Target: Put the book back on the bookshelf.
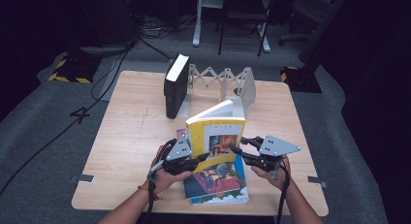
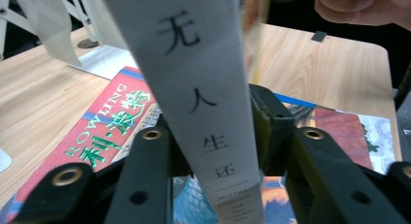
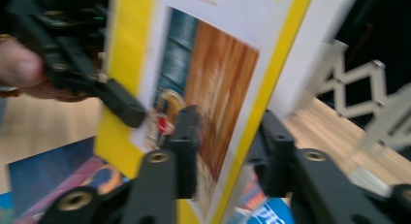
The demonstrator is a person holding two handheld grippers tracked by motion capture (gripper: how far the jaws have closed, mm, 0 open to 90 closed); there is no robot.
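Presently the table (image 1: 131, 136) is bearing an expanding rack (image 1: 220, 81) at twelve o'clock, holding one dark book (image 1: 175, 86) upright. At six o'clock, a yellow book (image 1: 215, 136) is standing over a flat book (image 1: 218, 183). The left gripper (image 1: 201, 157) is clamping its spine; the right gripper (image 1: 238, 145) is straddling its open edge, jaws apart, not pressing. With one-sided support, it is likely tipping.

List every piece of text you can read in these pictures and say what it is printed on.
"无人生还": down the white spine of the yellow-covered book held upright.
"AGATHA CHRISTIE": small print at that spine's foot, barely legible; the line beneath is too blurred.
"ROWLING" and "利·波特": on the red band of the colourful paperback lying flat on the wooden table.
"4": marked on the grey floor.
Yellow book's front cover title: too blurred.
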